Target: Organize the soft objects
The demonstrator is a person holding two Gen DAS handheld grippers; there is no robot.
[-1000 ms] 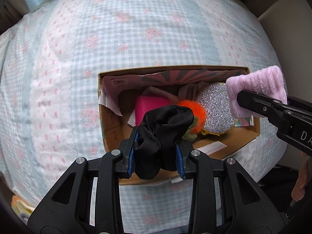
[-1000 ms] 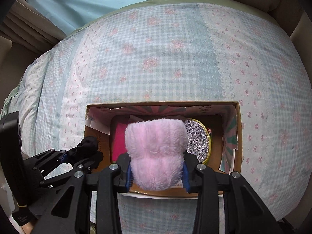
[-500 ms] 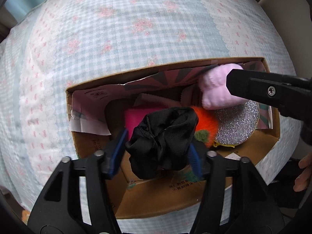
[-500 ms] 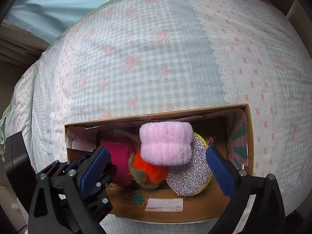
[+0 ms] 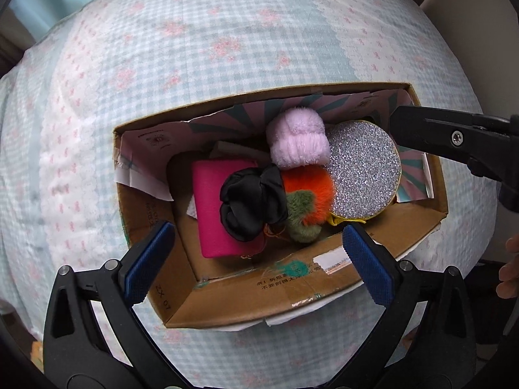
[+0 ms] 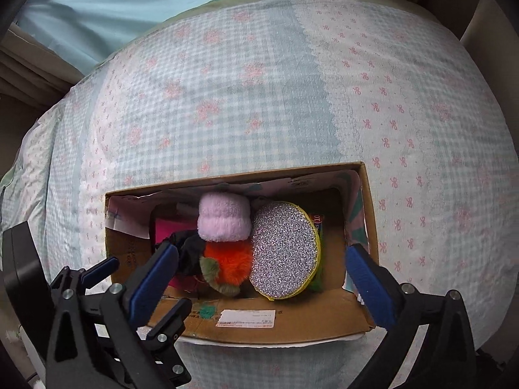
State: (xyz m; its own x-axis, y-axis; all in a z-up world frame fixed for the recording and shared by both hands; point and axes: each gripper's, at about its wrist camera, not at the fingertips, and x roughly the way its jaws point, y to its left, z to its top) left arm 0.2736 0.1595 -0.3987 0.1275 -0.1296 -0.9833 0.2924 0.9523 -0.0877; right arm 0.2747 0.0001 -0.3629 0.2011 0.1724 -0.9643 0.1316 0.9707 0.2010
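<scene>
Left hand-held gripper point(image 5: 254, 253): we are holding it above the near wall of the cardboard box point(image 5: 233, 295), jaws spread wide, gripping nothing.
Right hand-held gripper point(image 6: 264, 275): we are also holding this 1 wide open and empty over the box's near edge; in the left wrist view its black arm is reaching in from the right side.
Black scrunchie point(image 5: 253, 202): it is lying loose in the box, resting partly on the magenta pad point(image 5: 211, 207) and touching the orange and green pompom point(image 5: 305, 201).
Pink fluffy roll point(image 5: 296, 139): it is sitting against the far wall, touching the orange pompom and the glittery silver disc point(image 5: 361, 170).
Step in hand: we are judging that both soft items are released, so the 2 grippers are free to back away.
Doing it well: we are advising a straight lift up and back, keeping both pairs of fingers clear of the near wall and its flaps so nothing is dragged out.
Around: the box is sitting on a bed point(image 6: 259, 81) covered in blue gingham with pink flowers; a printed paper lining is showing along the inner walls, and a white label point(image 6: 246, 319) is stuck on the near flap.
In the way: we are noting the 2 grippers are close together on the left, so they could knock each other; the torn inner flap point(image 5: 142, 175) at the left could snag a finger.
Remaining: we cannot tell whether more soft things are waiting outside the frames.
</scene>
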